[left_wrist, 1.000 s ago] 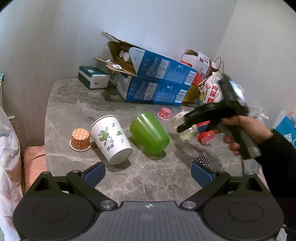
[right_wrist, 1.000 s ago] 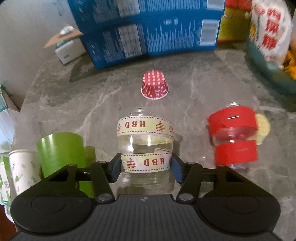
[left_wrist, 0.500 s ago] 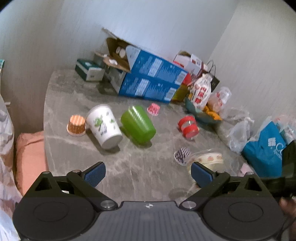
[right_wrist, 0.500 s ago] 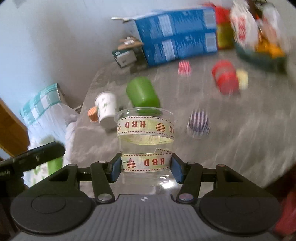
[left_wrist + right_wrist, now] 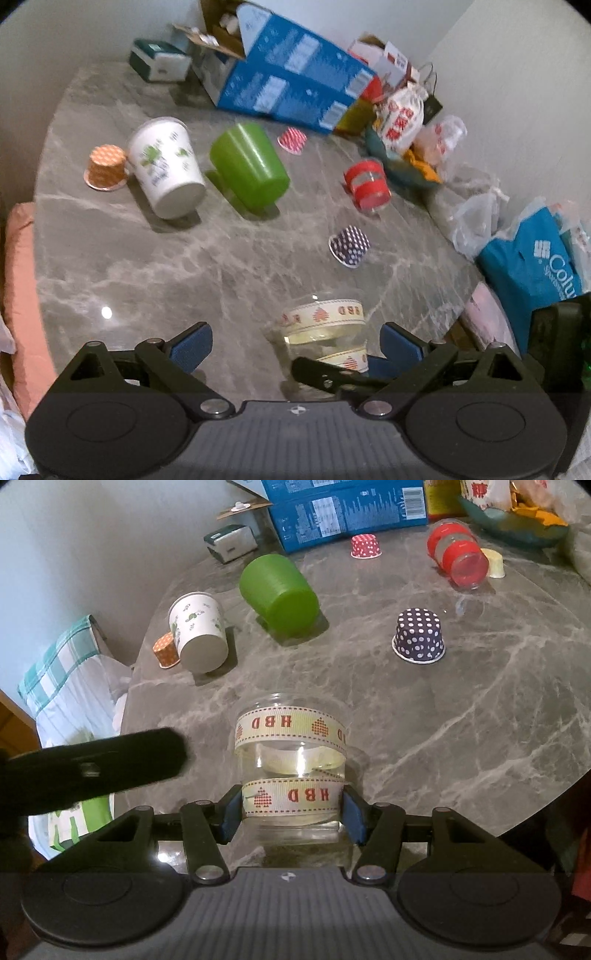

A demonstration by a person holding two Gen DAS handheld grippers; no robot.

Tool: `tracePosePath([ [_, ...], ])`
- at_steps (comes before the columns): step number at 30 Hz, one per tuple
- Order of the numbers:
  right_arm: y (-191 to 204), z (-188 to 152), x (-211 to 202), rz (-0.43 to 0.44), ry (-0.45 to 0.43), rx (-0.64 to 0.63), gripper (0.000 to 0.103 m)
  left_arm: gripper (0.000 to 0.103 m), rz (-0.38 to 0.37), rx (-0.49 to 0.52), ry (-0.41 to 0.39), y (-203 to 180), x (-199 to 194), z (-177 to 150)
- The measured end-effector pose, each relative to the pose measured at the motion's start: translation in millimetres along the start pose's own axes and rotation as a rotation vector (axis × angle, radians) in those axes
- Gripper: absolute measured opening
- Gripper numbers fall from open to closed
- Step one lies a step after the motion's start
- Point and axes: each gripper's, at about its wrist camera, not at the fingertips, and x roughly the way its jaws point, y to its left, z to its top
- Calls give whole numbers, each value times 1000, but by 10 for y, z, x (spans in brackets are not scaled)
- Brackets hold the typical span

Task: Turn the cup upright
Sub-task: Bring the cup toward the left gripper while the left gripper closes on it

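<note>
A clear plastic cup with cream "HBD" ribbon bands (image 5: 291,771) stands upright on the marble table (image 5: 461,709) near its front edge. My right gripper (image 5: 291,808) is shut on its lower band. The same cup (image 5: 325,332) shows in the left wrist view between the fingers of my left gripper (image 5: 295,343), which is open and empty and does not touch it. The right gripper's finger reaches in below the cup there. A part of the left gripper (image 5: 92,771) shows at the left in the right wrist view.
A green cup (image 5: 280,590), a white paper cup (image 5: 197,631) and a red-banded clear cup (image 5: 458,554) lie on their sides. Small dotted cups sit upside down: navy (image 5: 419,635), red (image 5: 365,546), orange (image 5: 166,651). Blue boxes (image 5: 295,81) and bags (image 5: 532,258) line the back and right.
My right gripper has carried the HBD cup from the middle of the table to the front edge and lowered it onto the marble. My left gripper has pulled back and now frames the cup.
</note>
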Motion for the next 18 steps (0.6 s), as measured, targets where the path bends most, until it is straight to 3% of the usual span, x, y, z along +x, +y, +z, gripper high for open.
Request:
tracePosePath([
  [10, 28, -29, 63, 24, 16, -21, 63, 94, -9, -30, 144, -124, 475, 98],
  [18, -20, -47, 8, 29, 2, -25, 64, 90, 34, -33, 178, -161, 636, 98],
])
